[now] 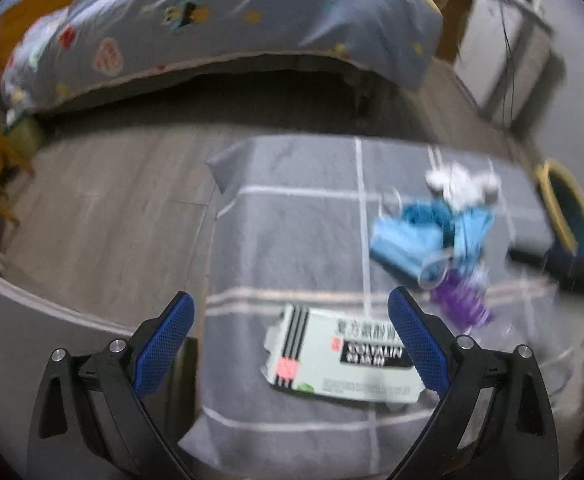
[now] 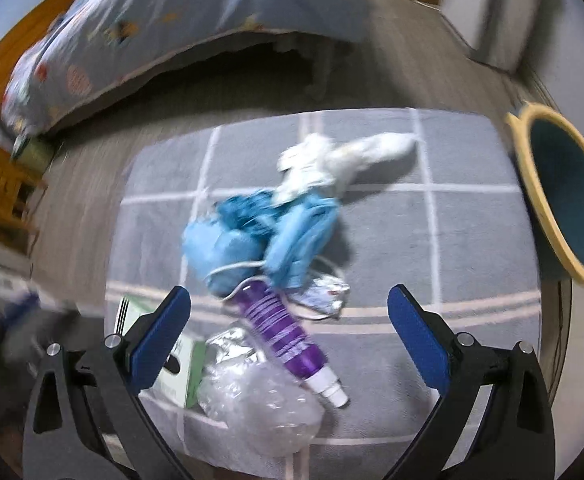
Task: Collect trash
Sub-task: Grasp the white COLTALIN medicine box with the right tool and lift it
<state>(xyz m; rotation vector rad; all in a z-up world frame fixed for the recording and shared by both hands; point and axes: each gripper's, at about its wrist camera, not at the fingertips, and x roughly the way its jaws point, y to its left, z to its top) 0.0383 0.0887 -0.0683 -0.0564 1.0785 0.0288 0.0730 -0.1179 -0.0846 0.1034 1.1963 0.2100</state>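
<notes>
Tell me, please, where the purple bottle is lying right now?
In the right wrist view the purple bottle lies on the grey checked cloth, between the blue masks above it and the clear plastic wrap below it.

The medicine box (image 1: 342, 356) bears blurred Chinese characters and a white-on-black word, roughly "COVALIN".

Trash pile (image 2: 268, 248) loose on cloth-covered table (image 2: 472, 240)
</notes>
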